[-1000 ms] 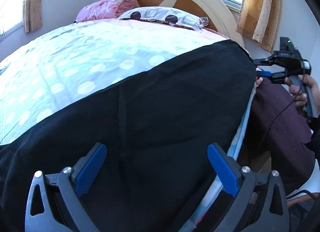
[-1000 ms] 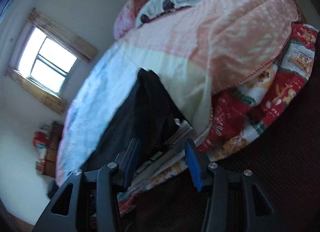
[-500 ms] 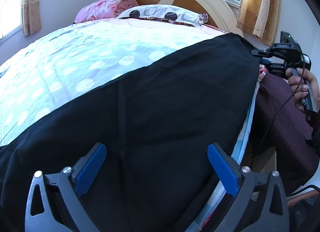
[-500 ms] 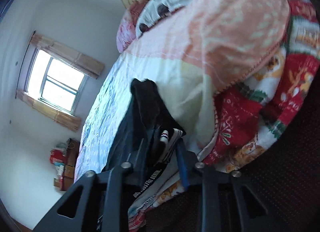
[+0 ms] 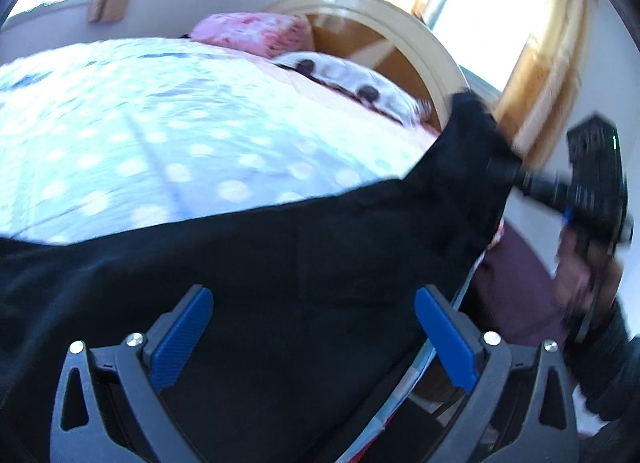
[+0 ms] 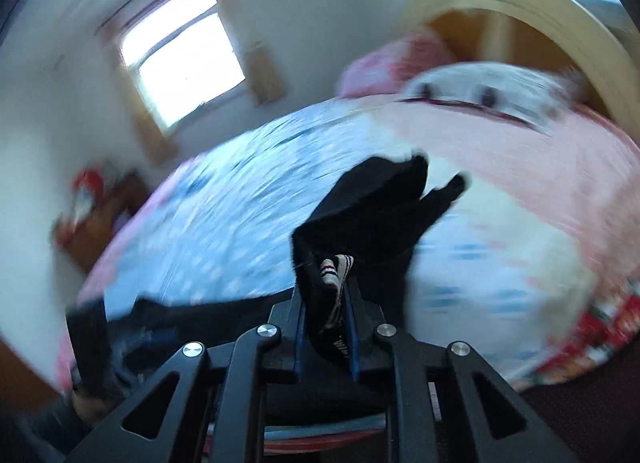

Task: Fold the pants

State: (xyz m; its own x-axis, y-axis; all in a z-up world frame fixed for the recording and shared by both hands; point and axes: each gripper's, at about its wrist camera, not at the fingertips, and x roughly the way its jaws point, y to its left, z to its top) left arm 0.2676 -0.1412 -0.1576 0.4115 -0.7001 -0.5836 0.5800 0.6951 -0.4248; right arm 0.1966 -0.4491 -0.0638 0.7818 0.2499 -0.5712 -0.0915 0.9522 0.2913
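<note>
stretching across the lower half of the left wrist view, the black pants (image 5: 280, 263) lie long-ways from lower left to upper right on the dotted bedspread (image 5: 140, 135). the left gripper (image 5: 312, 327) hangs over them, jaws wide, nothing pinched. at far right the right gripper (image 5: 532, 183) has the raised end; in its own view its jaws are closing, pads pressing on fabric and a striped label (image 6: 334, 267). pillows (image 5: 352, 83) and headboard (image 5: 400, 35) lie beyond, not in the way.

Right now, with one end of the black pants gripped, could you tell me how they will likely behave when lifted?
Probably floppy: the black pants droop from the closing right gripper. Likely to drag: most cloth lies on the bed.
</note>
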